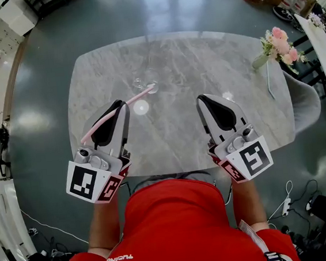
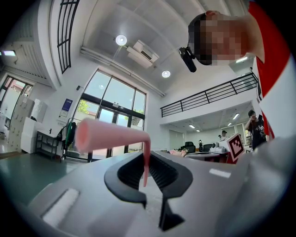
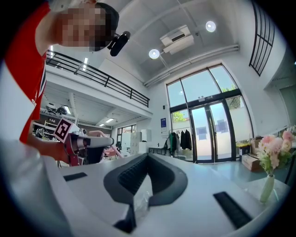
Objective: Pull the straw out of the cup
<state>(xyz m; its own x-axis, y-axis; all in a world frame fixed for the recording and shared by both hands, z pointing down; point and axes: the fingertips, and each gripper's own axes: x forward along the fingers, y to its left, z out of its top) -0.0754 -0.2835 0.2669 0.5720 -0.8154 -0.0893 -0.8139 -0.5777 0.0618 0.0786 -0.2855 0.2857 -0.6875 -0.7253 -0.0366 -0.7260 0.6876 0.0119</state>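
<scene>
A pink straw (image 1: 107, 119) lies slantwise across my left gripper (image 1: 122, 104), which is shut on it above the marble table (image 1: 172, 56). The straw's far end reaches toward a clear cup (image 1: 143, 84) on the table; whether that end is inside the cup I cannot tell. In the left gripper view the straw (image 2: 104, 134) bends toward the camera and is pinched flat between the jaws of that gripper (image 2: 147, 156). My right gripper (image 1: 201, 100) hangs level to the right with its jaws together; in its own view this gripper (image 3: 148, 156) grips no task object.
A small vase of pink flowers (image 1: 279, 46) stands at the table's far right corner, also seen as the vase (image 3: 272, 162) in the right gripper view. A grey chair (image 1: 304, 100) sits beside the table's right edge. Cables and boxes lie on the floor around.
</scene>
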